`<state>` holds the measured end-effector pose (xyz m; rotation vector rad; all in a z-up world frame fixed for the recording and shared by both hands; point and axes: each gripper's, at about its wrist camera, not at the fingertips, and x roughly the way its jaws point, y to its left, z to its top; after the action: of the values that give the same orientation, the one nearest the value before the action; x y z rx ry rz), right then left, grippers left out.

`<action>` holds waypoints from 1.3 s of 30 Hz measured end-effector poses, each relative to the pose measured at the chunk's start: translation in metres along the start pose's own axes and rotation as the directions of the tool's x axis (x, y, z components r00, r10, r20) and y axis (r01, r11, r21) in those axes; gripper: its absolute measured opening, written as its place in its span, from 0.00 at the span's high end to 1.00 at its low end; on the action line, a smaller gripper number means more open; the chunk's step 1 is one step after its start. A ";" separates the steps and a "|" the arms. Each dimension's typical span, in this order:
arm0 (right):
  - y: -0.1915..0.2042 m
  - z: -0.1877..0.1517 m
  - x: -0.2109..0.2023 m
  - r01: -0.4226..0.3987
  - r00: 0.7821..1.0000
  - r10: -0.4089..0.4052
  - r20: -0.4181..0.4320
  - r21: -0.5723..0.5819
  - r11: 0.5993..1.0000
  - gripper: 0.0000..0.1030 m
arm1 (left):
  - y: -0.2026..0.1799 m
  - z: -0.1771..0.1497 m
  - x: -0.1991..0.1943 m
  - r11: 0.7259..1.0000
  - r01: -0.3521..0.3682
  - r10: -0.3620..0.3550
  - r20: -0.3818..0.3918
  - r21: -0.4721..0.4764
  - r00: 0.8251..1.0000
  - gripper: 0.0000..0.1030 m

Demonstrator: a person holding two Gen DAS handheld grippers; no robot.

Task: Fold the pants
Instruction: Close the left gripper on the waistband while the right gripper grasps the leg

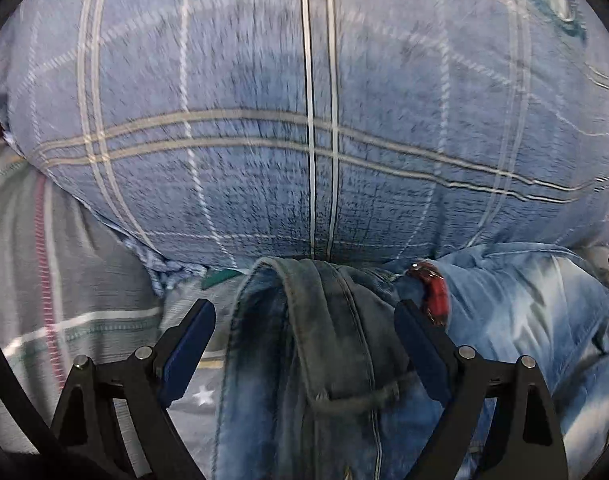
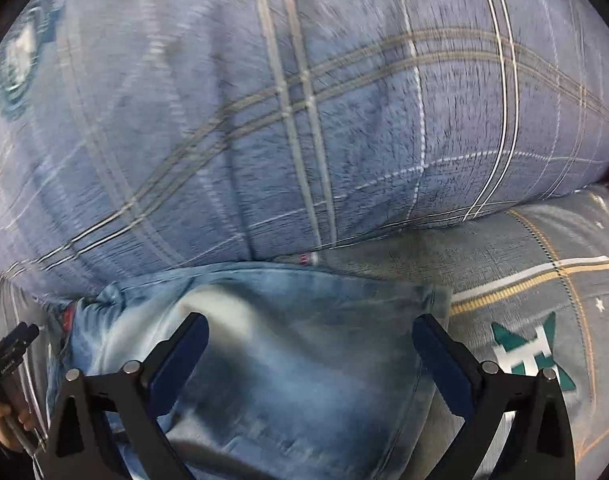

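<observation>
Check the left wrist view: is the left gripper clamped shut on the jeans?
No. The left gripper stands wide open, its blue pads apart on either side of a bunched fold of the jeans.

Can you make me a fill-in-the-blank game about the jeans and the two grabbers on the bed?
1. The jeans are made of blue ____.
2. The jaws of the left gripper stand ____ around a bunched fold.
3. The big pillow behind the jeans has a ____ pattern.
4. The emblem on the sheet near the right gripper is white and ____.

Missing words: denim; open; plaid; green

Open right hand-held gripper (image 2: 310, 354) over jeans (image 2: 296, 360)
</observation>
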<state>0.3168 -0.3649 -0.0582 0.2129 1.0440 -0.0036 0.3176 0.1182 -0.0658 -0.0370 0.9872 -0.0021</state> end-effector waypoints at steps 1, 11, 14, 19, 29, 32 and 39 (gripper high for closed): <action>-0.003 0.004 0.006 0.012 1.000 -0.012 -0.003 -0.003 1.000 0.00 | -0.001 0.001 0.008 1.000 -0.002 0.002 -0.013 -0.008 1.000 0.12; 0.008 0.024 0.060 -0.037 0.994 0.018 -0.109 -0.168 0.985 0.00 | -0.035 0.001 0.040 0.999 -0.009 0.012 -0.070 0.043 0.997 0.45; 0.013 0.021 0.072 -0.001 0.991 -0.028 -0.129 -0.221 0.975 0.15 | -0.043 -0.002 0.037 0.999 -0.010 0.013 -0.051 0.052 0.999 0.66; 0.018 0.018 0.063 0.074 0.989 -0.109 -0.102 -0.304 0.950 0.84 | -0.057 -0.008 0.010 0.998 -0.010 0.010 -0.001 0.061 1.000 0.74; 0.045 0.034 -0.030 0.120 0.989 -0.084 0.123 -0.325 0.938 0.92 | -0.053 -0.007 -0.089 0.998 0.053 -0.055 0.152 0.018 0.987 0.76; 0.057 0.044 -0.075 0.125 0.977 -0.059 0.206 -0.321 0.939 0.92 | -0.051 -0.007 -0.127 0.997 0.076 -0.077 0.192 0.017 0.978 0.76; 0.059 0.014 -0.168 0.116 0.950 -0.003 0.312 -0.345 0.931 0.92 | -0.026 -0.029 -0.192 0.982 0.187 -0.184 0.229 0.012 0.956 0.80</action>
<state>0.2498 -0.3259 0.1029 -0.1524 0.7220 0.0963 0.1883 0.0955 0.0794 -0.1360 0.7495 -0.1627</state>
